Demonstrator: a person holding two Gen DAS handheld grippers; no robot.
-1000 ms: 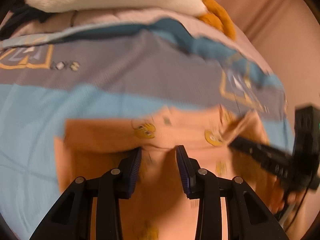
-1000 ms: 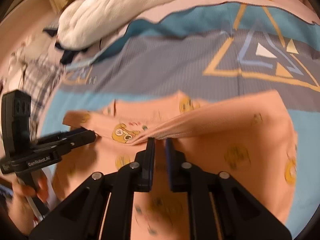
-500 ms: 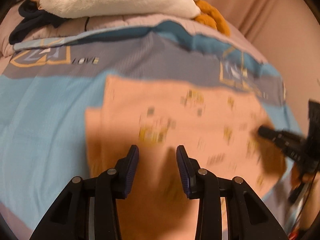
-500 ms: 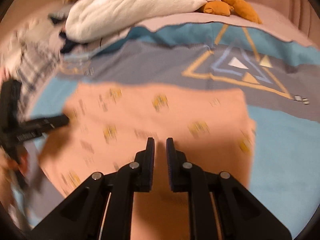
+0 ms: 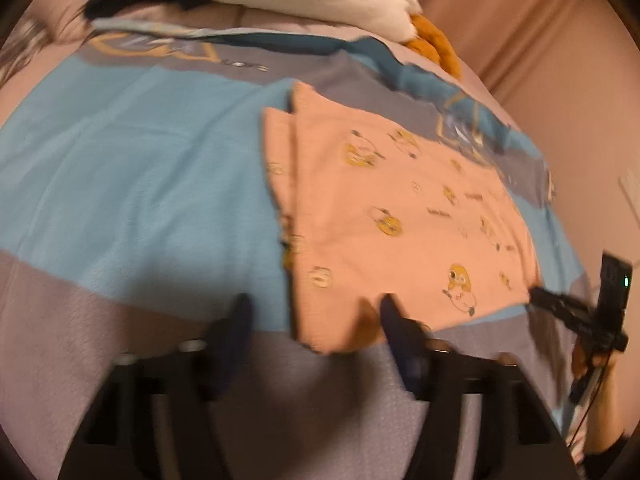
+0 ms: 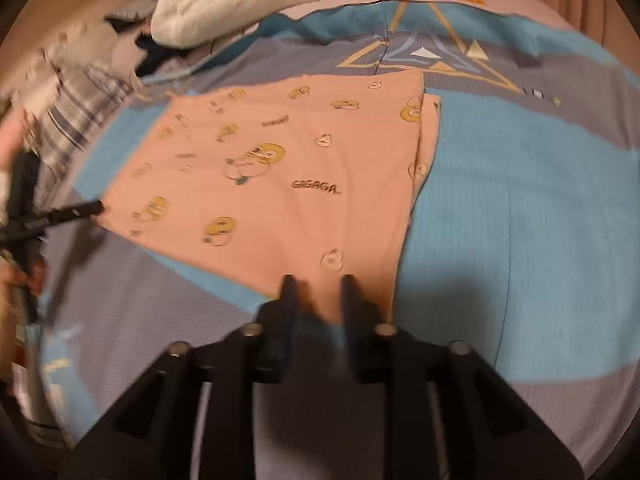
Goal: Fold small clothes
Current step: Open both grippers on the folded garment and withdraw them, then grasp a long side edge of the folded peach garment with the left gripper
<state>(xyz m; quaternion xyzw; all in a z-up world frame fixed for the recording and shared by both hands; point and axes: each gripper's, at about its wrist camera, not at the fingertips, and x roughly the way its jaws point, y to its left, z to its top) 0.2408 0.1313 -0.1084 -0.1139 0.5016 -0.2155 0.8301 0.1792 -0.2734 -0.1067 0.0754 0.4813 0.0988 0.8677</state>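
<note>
a second ago both grippers had the peach garment [image 5: 404, 216] pinched up by a fold, with the cloth bunched and lifted between them. now it lies flat and doubled over on the blue and grey bedspread [image 5: 132, 184], a narrow strip of the under layer peeking out along one side edge.

the jaws of the left gripper [image 5: 312, 320] have just been opening and now stand spread wide; the garment's near corner sits between them, but the pads do not press on it. the left finger is over bare bedspread, the right finger at the hem.

the jaws of the right gripper [image 6: 316, 292] have just been opening too, from almost pressed together to a modest gap. its fingertips sit at the near hem of the garment [image 6: 288, 184], with cloth showing in the gap, not squeezed.

each gripper shows in the other's view, at the opposite near corner of the garment. a white plush toy [image 6: 256, 0] lies well beyond at the far end of the bed.
</note>
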